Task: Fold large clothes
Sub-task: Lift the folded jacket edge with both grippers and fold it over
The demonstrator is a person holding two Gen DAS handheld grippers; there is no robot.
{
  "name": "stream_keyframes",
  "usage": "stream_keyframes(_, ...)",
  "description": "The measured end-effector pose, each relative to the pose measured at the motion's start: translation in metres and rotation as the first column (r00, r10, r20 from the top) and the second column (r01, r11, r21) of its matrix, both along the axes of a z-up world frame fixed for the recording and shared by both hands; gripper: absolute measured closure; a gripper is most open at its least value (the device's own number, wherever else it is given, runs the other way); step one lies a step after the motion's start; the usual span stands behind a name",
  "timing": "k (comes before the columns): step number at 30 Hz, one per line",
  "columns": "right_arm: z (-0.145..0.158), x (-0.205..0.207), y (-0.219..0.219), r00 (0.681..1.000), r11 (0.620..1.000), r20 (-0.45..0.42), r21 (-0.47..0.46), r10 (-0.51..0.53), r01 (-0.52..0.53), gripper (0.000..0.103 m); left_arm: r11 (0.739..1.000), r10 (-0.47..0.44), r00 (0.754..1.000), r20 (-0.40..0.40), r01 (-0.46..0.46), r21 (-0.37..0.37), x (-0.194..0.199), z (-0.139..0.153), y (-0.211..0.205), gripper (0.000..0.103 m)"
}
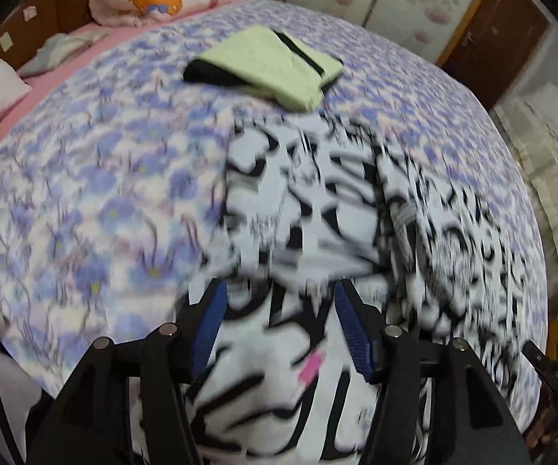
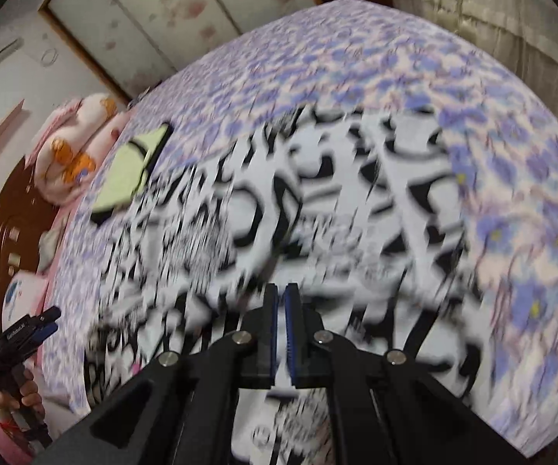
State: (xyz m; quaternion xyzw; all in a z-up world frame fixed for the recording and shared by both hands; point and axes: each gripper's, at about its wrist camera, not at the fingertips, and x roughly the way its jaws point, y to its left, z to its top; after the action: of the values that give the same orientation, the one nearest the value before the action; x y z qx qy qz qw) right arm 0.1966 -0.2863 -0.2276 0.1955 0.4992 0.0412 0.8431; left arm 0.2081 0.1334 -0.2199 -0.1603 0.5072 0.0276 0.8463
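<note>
Our left tongs (image 1: 279,321) gape wide over the black-and-white garment (image 1: 317,209), our right tongs (image 2: 281,310) pinch its near edge, floral bedspread (image 1: 85,201) bare on both sides.

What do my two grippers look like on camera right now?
The left gripper and the right gripper share a build: matte black angular linkage arms with round silver pivot pins, and jaws lined with ribbed blue pads. Seen from the right wrist, the left one's black body carries small white lettering, too blurred to read.
</note>
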Motion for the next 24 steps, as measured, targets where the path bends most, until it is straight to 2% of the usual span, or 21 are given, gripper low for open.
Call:
stream_keyframes(3, -0.017, -0.024, 0.018, 1.0, 1.0, -0.025, 0.006, 0.017, -0.017, 0.095, 0.998, -0.057, 0.998, -0.026, 0.056, -0.043, -0.027, -0.018, -0.004, 0.047)
stream_keyframes(5, -0.03, -0.041, 0.031, 0.998, 1.0, -0.053, 0.007, 0.029, -0.028, 0.083, 0.994, -0.105, 0.993, -0.048, 0.104, -0.035, -0.037, -0.028, -0.009, 0.047)
stream_keyframes(9, -0.044, -0.075, 0.054, 0.994, 0.998, -0.09, -0.018, 0.054, -0.056, 0.082, 0.976, -0.216, 0.973, -0.088, 0.216, -0.011, -0.06, -0.039, -0.022, 0.047)
stream_keyframes(13, -0.053, -0.114, 0.061, 0.992, 1.0, -0.123, 0.002, 0.005, -0.005, 0.079, 0.959, -0.281, 0.952, -0.123, 0.284, 0.01, -0.086, -0.044, -0.027, 0.046)
stream_keyframes(16, -0.057, -0.138, 0.061, 0.986, 1.0, -0.162, -0.003, -0.031, 0.031, 0.076, 0.957, -0.282, 0.943, -0.175, 0.289, 0.013, -0.103, -0.053, -0.02, 0.046)
stream_keyframes(19, -0.06, -0.162, 0.056, 0.977, 0.998, -0.202, -0.04, -0.065, 0.058, 0.056, 0.966, -0.251, 0.939, -0.233, 0.257, -0.003, -0.12, -0.066, -0.006, 0.04)
stream_keyframes(20, -0.061, -0.169, 0.054, 0.976, 0.997, -0.206, -0.053, -0.072, 0.063, 0.053, 0.97, -0.235, 0.939, -0.251, 0.242, -0.002, -0.127, -0.071, 0.0, 0.039)
stream_keyframes(24, -0.068, -0.194, 0.037, 0.96, 0.991, -0.244, -0.06, -0.134, 0.123, 0.052, 0.981, -0.171, 0.933, -0.316, 0.191, 0.032, -0.148, -0.087, 0.027, 0.032)
